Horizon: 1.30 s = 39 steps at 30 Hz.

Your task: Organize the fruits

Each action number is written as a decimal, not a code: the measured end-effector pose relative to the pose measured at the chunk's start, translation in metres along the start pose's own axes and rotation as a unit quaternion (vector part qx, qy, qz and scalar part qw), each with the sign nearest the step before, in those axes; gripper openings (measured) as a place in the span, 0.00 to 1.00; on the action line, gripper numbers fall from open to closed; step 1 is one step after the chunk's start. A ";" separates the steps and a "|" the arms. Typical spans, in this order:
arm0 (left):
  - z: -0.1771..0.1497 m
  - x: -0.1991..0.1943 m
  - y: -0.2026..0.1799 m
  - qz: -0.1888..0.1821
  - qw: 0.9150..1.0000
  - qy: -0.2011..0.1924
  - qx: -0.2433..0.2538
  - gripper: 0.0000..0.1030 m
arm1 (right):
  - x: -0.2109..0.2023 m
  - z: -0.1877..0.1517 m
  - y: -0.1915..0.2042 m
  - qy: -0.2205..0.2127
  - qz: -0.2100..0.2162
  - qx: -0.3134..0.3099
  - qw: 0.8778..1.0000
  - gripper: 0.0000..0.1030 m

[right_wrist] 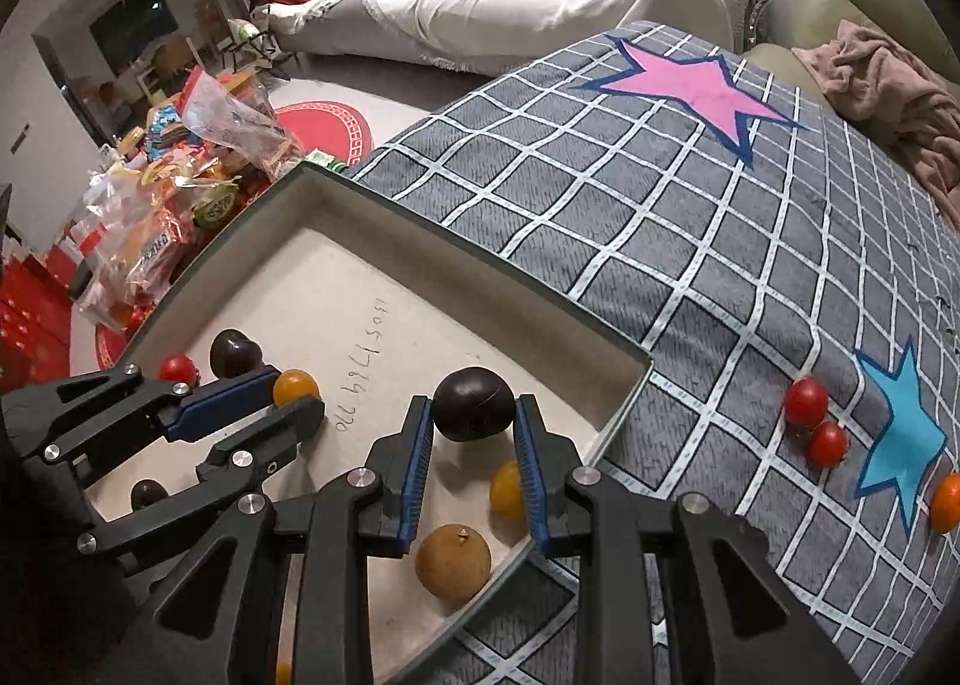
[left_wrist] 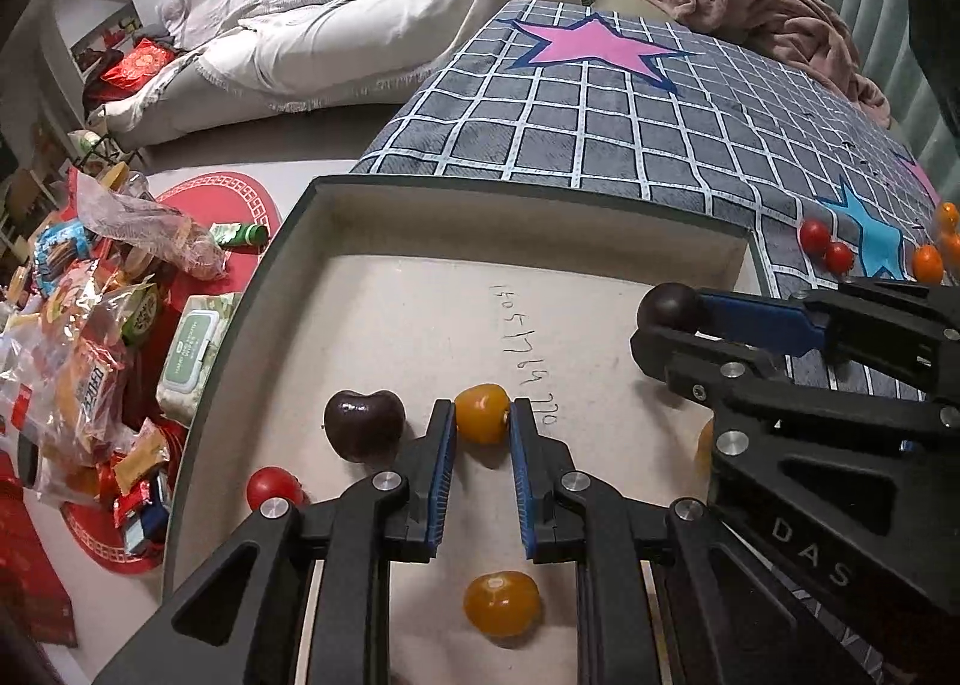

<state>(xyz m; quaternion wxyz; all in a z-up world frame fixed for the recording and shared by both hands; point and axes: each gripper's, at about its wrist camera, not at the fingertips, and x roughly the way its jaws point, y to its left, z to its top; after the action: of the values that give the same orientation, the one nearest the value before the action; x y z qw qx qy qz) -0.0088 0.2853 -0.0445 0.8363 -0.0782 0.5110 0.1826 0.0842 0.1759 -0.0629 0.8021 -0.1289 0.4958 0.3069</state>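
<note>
My left gripper (left_wrist: 483,409) is shut on a yellow cherry tomato (left_wrist: 480,424) low over the floor of the shallow grey tray (left_wrist: 480,184). Beside it lie a dark cherry (left_wrist: 364,424), a red tomato (left_wrist: 273,487) and another yellow tomato (left_wrist: 501,604). My right gripper (right_wrist: 473,415) holds a second dark cherry (right_wrist: 474,404) over the tray's near corner, with both blue pads against its sides. Below it in the tray sit a brown longan (right_wrist: 453,562) and a yellow tomato (right_wrist: 506,490). The two grippers are side by side, close together.
On the checked star cloth (right_wrist: 660,205) right of the tray lie two red tomatoes (right_wrist: 806,402) and an orange fruit (right_wrist: 947,502). Snack bags (left_wrist: 90,325) and a wipes pack (left_wrist: 192,349) crowd the left of the tray. A sofa (left_wrist: 336,43) stands behind.
</note>
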 end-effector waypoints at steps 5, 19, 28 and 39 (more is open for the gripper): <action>-0.003 -0.009 0.004 0.008 1.000 -0.019 -0.009 0.70 | -0.018 0.001 0.006 -0.020 0.008 -0.006 1.000 0.65; -0.030 -0.043 0.016 0.006 0.999 -0.016 -0.044 0.99 | -0.061 -0.024 0.017 -0.004 0.020 0.010 1.000 0.85; -0.050 -0.060 0.010 0.010 0.999 -0.009 -0.047 0.99 | -0.078 -0.041 0.027 0.015 0.002 0.009 1.000 1.00; -0.071 -0.086 0.004 0.007 0.999 -0.009 -0.041 0.99 | -0.101 -0.057 0.038 0.025 -0.017 0.005 1.000 1.00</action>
<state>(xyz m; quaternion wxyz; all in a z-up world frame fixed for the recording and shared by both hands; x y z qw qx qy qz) -0.1041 0.2470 -0.0014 0.8356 -0.1071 0.4963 0.2097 -0.0126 0.1399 0.0017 0.7953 -0.1403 0.5149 0.2875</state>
